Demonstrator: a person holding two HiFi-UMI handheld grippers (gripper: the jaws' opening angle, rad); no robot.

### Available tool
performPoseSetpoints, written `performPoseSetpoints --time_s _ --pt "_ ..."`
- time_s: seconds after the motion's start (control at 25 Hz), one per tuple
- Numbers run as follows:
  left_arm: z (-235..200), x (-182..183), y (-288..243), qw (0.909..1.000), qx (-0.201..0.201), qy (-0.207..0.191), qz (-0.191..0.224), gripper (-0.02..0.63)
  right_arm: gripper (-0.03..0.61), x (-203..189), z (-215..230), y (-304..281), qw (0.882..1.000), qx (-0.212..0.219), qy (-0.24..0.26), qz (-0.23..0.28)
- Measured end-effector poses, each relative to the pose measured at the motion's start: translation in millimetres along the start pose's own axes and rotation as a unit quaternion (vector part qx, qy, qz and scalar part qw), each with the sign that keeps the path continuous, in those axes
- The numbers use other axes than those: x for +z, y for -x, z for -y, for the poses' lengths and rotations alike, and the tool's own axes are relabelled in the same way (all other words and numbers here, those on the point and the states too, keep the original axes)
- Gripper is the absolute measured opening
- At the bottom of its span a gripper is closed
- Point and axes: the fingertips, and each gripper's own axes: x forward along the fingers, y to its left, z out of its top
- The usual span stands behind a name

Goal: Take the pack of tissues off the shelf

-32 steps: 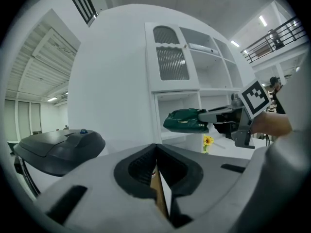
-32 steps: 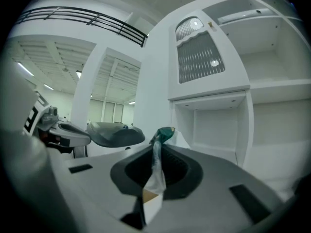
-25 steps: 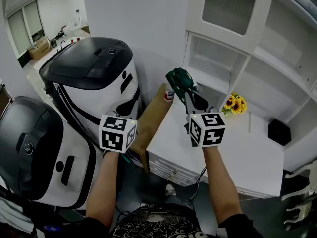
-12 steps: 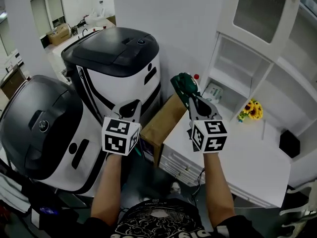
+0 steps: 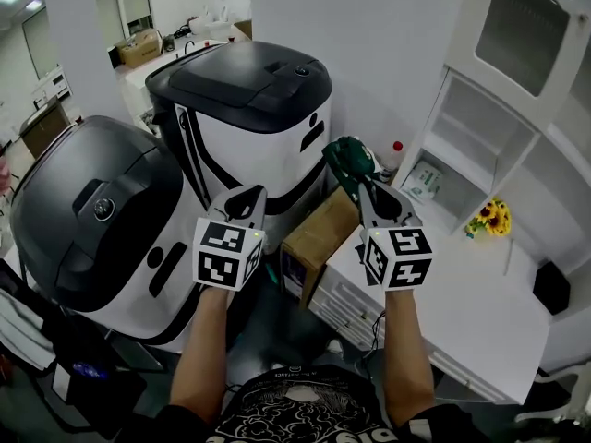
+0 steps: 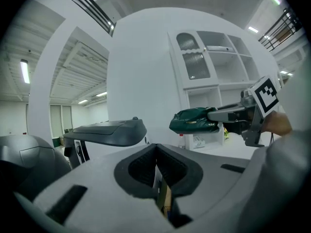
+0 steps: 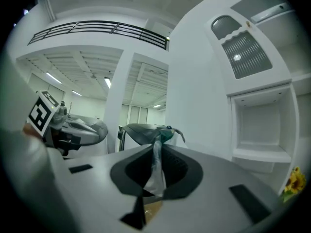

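The right gripper [image 5: 363,181] is clamped on the end film of the green pack of tissues [image 5: 345,155], which projects forward from the jaw tips in mid-air, its long axis in line with the jaws. The left gripper [image 5: 244,197] is closed on nothing. A white counter [image 5: 462,293] lies below-right of the right gripper, with a white shelf unit [image 5: 480,118] ahead-right and a white-and-black machine [image 5: 245,109] ahead-left.

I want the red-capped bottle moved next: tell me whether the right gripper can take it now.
Probably not yet: the right gripper is shut on the green tissue pack, so its jaws are full. The bottle itself stands unblocked on the white counter.
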Motion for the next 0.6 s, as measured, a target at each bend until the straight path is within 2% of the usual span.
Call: performPoseSetpoints --time_s 0.6 --pt "-12 -4 13 0.9998 0.019 0.011 0.003 0.005 0.029 -1 -17 -8 1.0 0.015 -0.004 0.0"
